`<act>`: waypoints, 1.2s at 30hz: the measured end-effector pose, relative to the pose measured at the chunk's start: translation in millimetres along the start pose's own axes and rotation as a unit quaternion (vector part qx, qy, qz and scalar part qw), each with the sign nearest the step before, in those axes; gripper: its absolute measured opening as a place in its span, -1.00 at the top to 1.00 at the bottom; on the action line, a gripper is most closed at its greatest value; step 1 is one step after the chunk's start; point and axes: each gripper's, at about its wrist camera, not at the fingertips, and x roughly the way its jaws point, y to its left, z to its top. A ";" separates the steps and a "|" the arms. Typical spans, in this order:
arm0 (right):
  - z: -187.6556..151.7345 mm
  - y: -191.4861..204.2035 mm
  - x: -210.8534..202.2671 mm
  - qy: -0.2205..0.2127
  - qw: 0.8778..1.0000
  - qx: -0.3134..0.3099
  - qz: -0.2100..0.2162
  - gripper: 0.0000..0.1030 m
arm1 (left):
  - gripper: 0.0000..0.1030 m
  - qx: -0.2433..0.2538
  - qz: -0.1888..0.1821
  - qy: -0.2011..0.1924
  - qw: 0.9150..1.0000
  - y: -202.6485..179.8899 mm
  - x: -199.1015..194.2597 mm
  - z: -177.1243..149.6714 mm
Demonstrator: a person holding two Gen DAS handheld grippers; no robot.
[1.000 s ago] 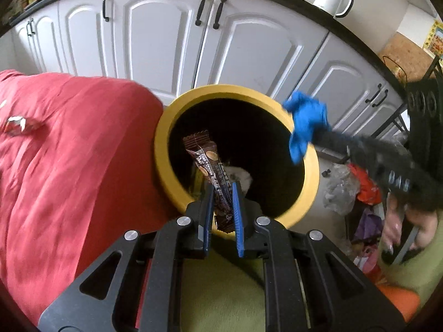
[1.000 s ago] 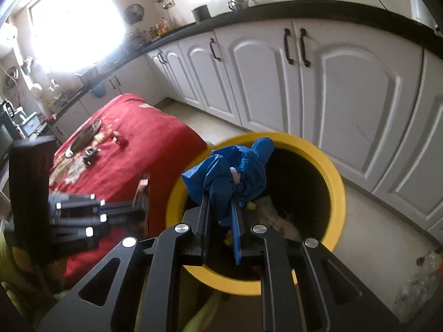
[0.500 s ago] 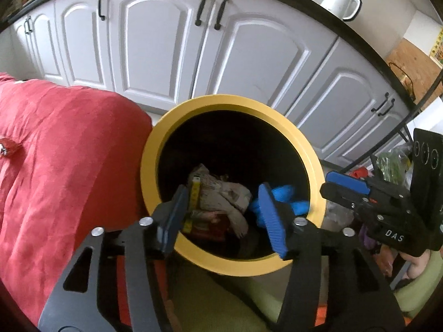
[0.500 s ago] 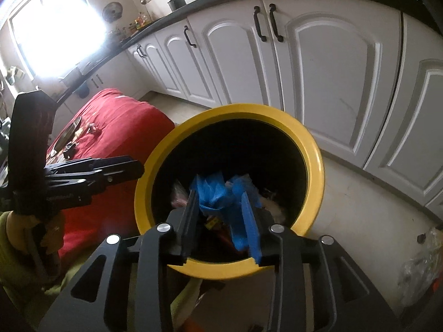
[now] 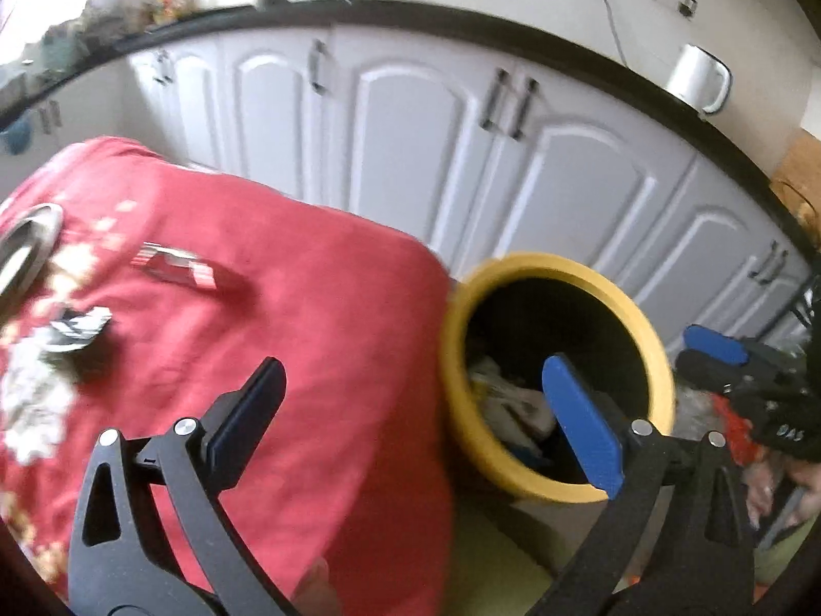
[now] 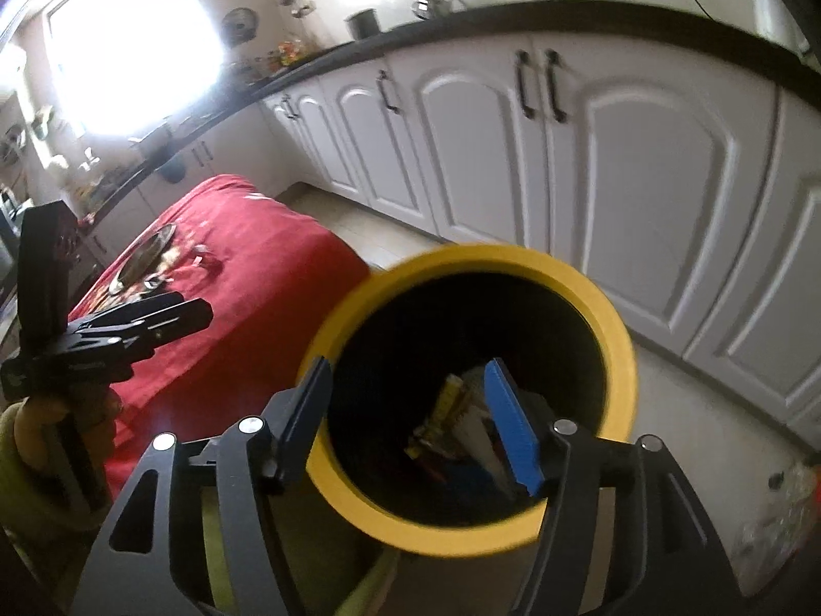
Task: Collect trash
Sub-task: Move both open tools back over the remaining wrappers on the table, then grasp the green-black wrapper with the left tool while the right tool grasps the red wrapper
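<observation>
Left gripper (image 5: 410,410): fingers spread wide apart, nothing held; positioned over the edge of the red-covered tabletop (image 5: 318,339), partly over the bin.
Right gripper (image 6: 410,416): fingers apart, nothing held; positioned directly above the bin mouth.
Yellow bin (image 6: 623,359): one; standing on the floor just beside the tabletop; collected trash is seen at its bottom, items too dim to be counted.
Trash left on tabletop: two pieces counted, a crumpled dark-and-white wrapper (image 5: 82,328) nearer, a red-and-silver wrapper (image 5: 174,264) farther; both well apart from the bin.
Metal plate (image 5: 23,251): one, at the far left edge; judged not trash.
Cabinets (image 5: 421,143): a row behind; door count not attempted under blur.
Risk 1: thin flat wrappers may be slipped over or the cloth pinched with them, since they lie flush on soft fabric.
Risk 2: the bin may be knocked by either gripper, both being close to its rim.
Risk 3: the plate may be mistaken for trash.
</observation>
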 end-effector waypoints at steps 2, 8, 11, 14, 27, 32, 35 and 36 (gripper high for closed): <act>9.5 15.3 3.5 0.000 1.000 -0.017 0.007 -0.19 | -0.79 -0.010 0.018 -0.012 1.000 14.3 -9.1 0.6; 33.4 65.1 14.8 -0.003 0.996 -0.083 0.029 -0.19 | -0.79 -0.034 0.055 -0.042 0.997 50.1 -35.4 -2.2; 42.1 88.6 23.2 -0.004 0.994 -0.101 0.046 -0.19 | -0.79 -0.043 0.068 -0.053 0.995 63.8 -44.5 -5.5; 49.4 111.4 35.5 -0.001 0.991 -0.120 0.059 -0.20 | -0.79 -0.051 0.080 -0.062 0.994 78.3 -52.2 -9.3; 74.6 191.1 99.3 0.016 0.975 -0.205 0.080 -0.20 | -0.79 -0.134 0.111 -0.072 0.982 152.3 -61.0 -20.3; 85.6 213.3 133.3 0.026 0.970 -0.230 0.079 -0.19 | -0.79 -0.185 0.104 -0.072 0.975 181.7 -57.3 -23.8; 92.0 225.5 157.6 0.042 0.966 -0.240 0.083 -0.19 | -0.78 -0.225 0.085 -0.062 0.969 199.5 -51.0 -26.6; 93.4 228.9 166.3 0.047 0.965 -0.246 0.078 -0.18 | -0.78 -0.233 0.080 -0.058 0.967 203.0 -48.9 -27.3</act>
